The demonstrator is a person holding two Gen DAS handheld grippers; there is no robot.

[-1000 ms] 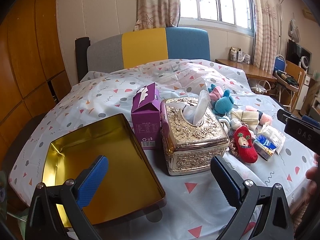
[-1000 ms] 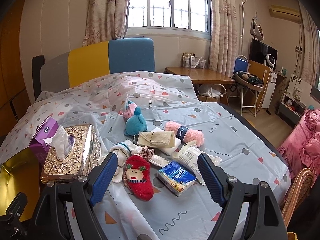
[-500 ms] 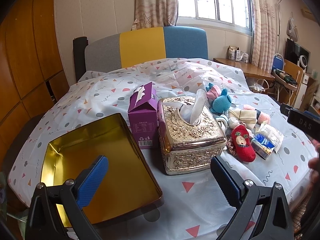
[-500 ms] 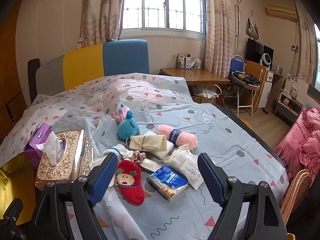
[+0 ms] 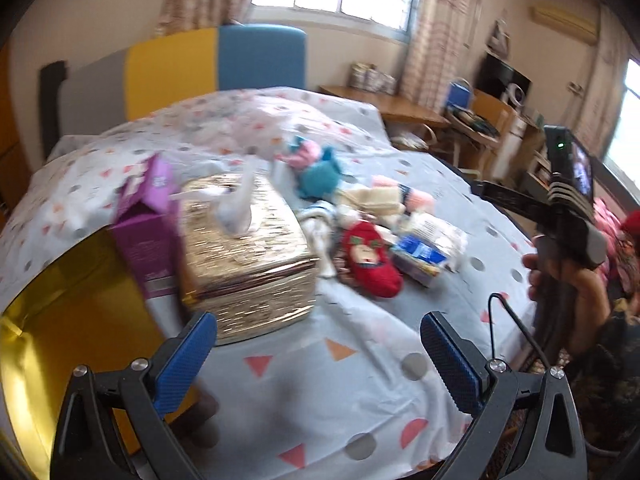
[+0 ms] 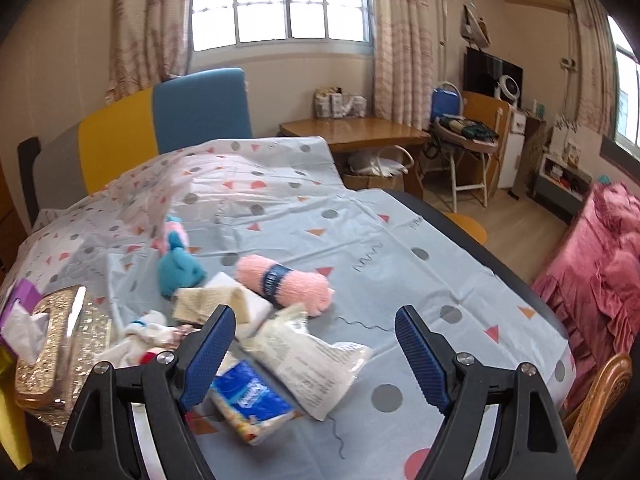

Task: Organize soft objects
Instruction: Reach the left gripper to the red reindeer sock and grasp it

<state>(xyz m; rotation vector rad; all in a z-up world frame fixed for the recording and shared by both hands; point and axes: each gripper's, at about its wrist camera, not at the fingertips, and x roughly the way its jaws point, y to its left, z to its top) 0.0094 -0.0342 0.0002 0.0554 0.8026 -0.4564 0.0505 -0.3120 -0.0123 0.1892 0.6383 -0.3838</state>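
- Nearest, both tools stand wide open and hold nothing: the left tool [image 5: 320, 348] hangs over the front of the bed [image 5: 360, 392], the right tool [image 6: 316, 344] over the pile of soft things.
- Each tool has two blue pads with a fine grid texture, on black frames.
- Under the right tool lie two packets: one blue tissue pack [image 6: 250, 402] with white writing too blurred to read, and one crinkled clear plastic bag [image 6: 308, 354] with small print I cannot read.
- One red knitted sock [image 5: 370, 258] with a figure on it lies beside one white sock [image 6: 138, 338].
- Left of them stands one gold embossed tissue box [image 5: 248, 254], rectangular, with one white tissue sticking out of the top.
- Touching its left side is one purple carton [image 5: 150, 228]; its label is blurred.
- One shiny gold tray [image 5: 60, 320], shallow and metallic, lies at the left edge of the bed.
- Farther, one folded beige cloth [image 6: 210, 300] lies on a white one.
- One fluffy pink yarn roll [image 6: 284, 284] has a dark blue band; the letters are unreadable.
- One teal plush toy [image 6: 178, 270] with pink parts sits farthest.
- The bed cover is light, smooth, with triangles and dots.
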